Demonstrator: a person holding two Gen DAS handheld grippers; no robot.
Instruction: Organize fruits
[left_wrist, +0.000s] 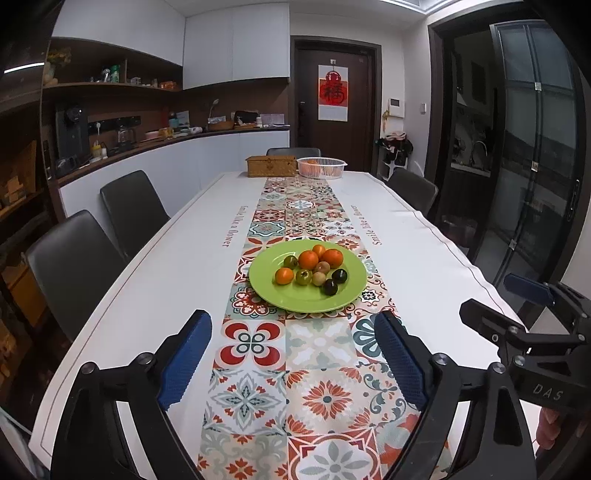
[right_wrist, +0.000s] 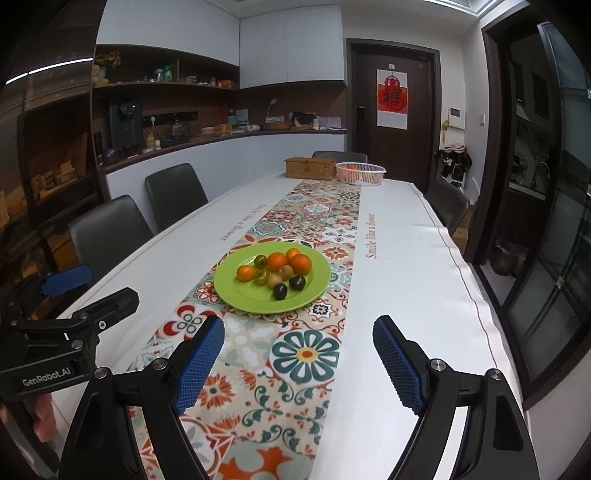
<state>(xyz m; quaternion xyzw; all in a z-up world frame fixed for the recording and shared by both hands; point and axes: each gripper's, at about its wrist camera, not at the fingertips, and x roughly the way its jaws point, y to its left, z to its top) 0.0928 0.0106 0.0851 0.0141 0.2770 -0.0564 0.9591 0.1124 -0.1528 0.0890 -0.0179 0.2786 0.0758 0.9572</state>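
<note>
Green plate (left_wrist: 347, 295) on the patterned runner (left_wrist: 317, 391) of the white table (left_wrist: 155, 280) carries tangerines (left_wrist: 308, 259), small green fruits and dark plums (left_wrist: 330, 287). A white basket (left_wrist: 321, 168) with one orange fruit stands beside a wicker box (left_wrist: 271, 166) at the far end. Left gripper (left_wrist: 293, 354) and right gripper (right_wrist: 299, 360) hover near the plate, fingers wide and empty

- Left wrist view: looks down the table (left_wrist: 177, 258) from its near end.
- Right wrist view: parallel, offset right.
- Shared: green plate (left_wrist: 343, 295) (right_wrist: 236, 295), far door (left_wrist: 332, 110) (right_wrist: 391, 110).
</note>
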